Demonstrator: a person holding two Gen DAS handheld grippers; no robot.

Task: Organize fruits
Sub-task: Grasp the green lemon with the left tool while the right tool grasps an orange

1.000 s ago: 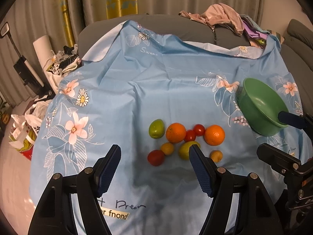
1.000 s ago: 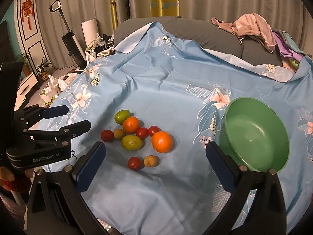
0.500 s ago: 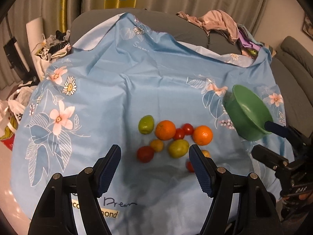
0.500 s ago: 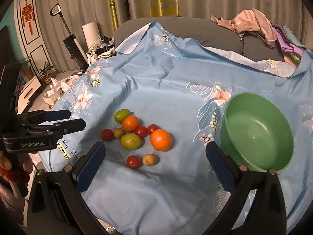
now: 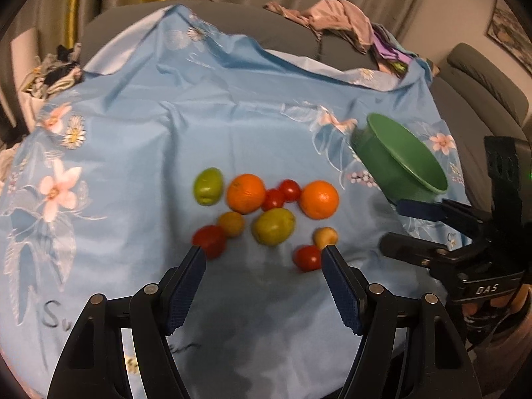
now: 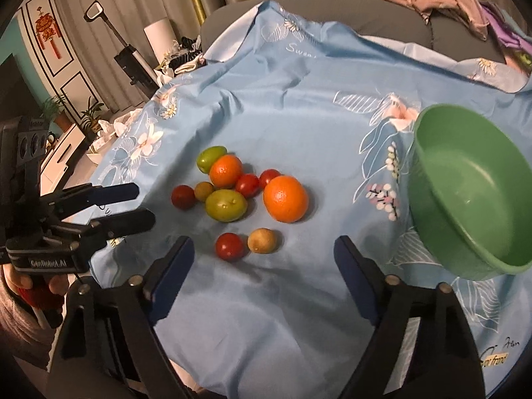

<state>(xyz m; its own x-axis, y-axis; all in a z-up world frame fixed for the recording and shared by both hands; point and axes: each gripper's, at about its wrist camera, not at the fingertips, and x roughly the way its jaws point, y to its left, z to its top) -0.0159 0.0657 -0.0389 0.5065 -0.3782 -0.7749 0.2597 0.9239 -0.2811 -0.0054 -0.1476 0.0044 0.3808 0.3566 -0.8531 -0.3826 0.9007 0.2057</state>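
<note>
Both grippers have come down toward the fruit since the earlier frames, so the cluster now fills more of each wrist view; the right gripper (image 6: 262, 252) has just been narrowing its jaws, with nothing between them, though they stand well apart; the left gripper (image 5: 261, 262) stands wide and empty too, just short of the near edge of the fruit.

All places below are given from the green bowl (image 6: 518, 262); it sits tilted on the blue flowered cloth (image 6: 299, 99) and its inside looks empty, so I judge that no fruit has been moved yet and the whole sorting is left to do.

On the bowl's left lies the cluster: a large orange (image 6: 285, 198) nearest the bowl; beyond it two small red tomatoes (image 6: 247, 184) touching each other; then a second orange (image 6: 226, 170) and a green fruit (image 6: 210, 158) farthest from the bowl; a larger green fruit (image 6: 226, 204) lies in front of these, with a small yellowish fruit (image 6: 203, 191) and a red tomato (image 6: 183, 197) past it.

Apart from the cluster, nearer the grippers, a red tomato (image 6: 228, 246) and a small yellow fruit (image 6: 262, 240) lie side by side; the right gripper points about at this pair, so one of them seems the likely first pick.
</note>
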